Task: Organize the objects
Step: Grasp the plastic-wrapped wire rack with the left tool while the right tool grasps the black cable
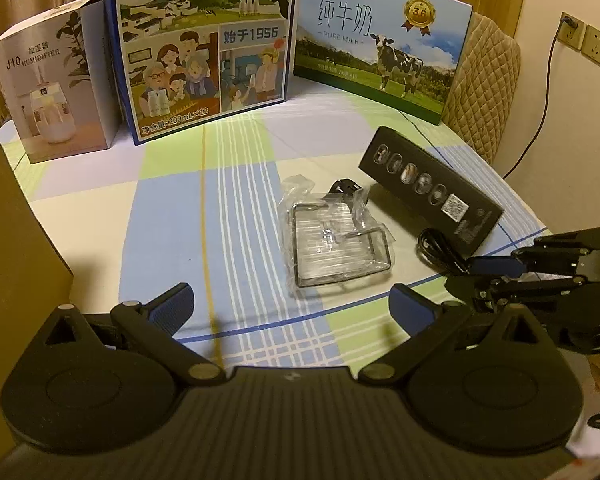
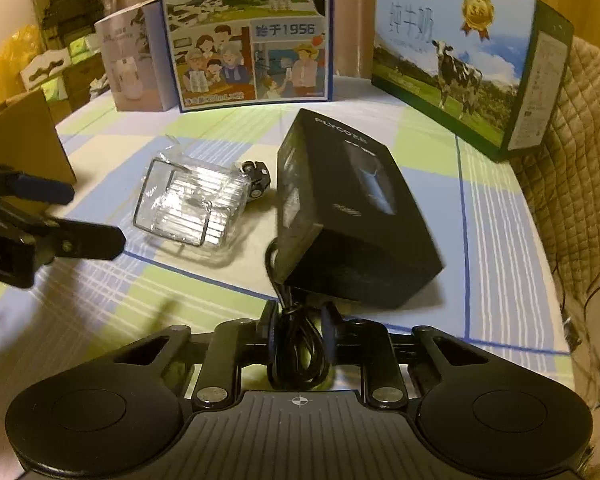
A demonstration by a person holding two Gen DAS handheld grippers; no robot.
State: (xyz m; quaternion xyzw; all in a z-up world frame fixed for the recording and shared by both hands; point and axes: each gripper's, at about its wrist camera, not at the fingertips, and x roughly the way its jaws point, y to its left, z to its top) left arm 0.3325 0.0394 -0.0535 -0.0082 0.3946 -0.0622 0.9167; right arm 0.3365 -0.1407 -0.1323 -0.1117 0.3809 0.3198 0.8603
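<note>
Right gripper (image 2: pixel 296 336) clamped on a coiled black cable (image 2: pixel 296 360), held just before a black box (image 2: pixel 352 216) on the surface (image 2: pixel 500 240). The cable looks light, limp and prone to uncoil; the bundle's middle is the best hold. Left gripper (image 1: pixel 288 308) spread wide, empty, short of a wire rack (image 1: pixel 336 248).

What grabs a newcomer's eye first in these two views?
Probably the tall blue milk carton with cartoon family art standing at the table's far edge, between a white humidifier box and a pure-milk box with a cow photo. Mid-table, a black rectangular shaver box lies beside a clear plastic tray in a wire frame. The right tool is shut on a coiled black cable.
</note>
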